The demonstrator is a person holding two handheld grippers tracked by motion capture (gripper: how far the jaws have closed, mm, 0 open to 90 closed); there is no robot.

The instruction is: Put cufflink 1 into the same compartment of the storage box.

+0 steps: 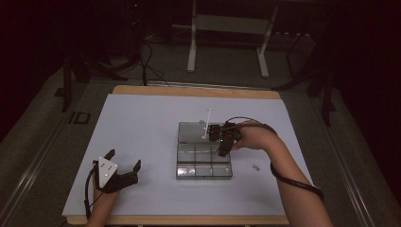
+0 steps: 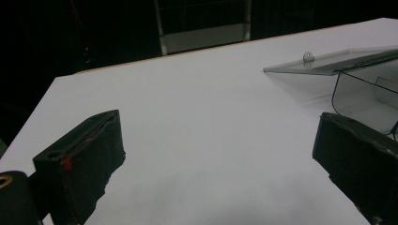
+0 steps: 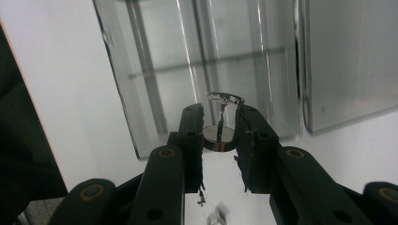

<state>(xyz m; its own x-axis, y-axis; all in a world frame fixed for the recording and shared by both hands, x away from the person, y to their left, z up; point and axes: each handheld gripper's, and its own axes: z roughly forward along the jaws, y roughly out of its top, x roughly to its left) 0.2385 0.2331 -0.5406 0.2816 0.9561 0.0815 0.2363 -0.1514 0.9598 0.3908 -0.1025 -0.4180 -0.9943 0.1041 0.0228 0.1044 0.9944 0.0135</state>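
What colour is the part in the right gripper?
Shiny silver metal part, clearest in the right gripper view.

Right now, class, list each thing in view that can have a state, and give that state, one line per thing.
Clear compartment box: lid open, tilted back.
Right tongs: shut on a small round metal part, above the box.
Left tongs: open, holding nothing, over the white sheet.
Small loose part: lying on the sheet beside the box.

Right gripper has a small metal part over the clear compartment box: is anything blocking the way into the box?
Nothing visible does. The right gripper holds the small metal part above the clear compartment box, whose lid lies swung open, leaving the compartments uncovered.
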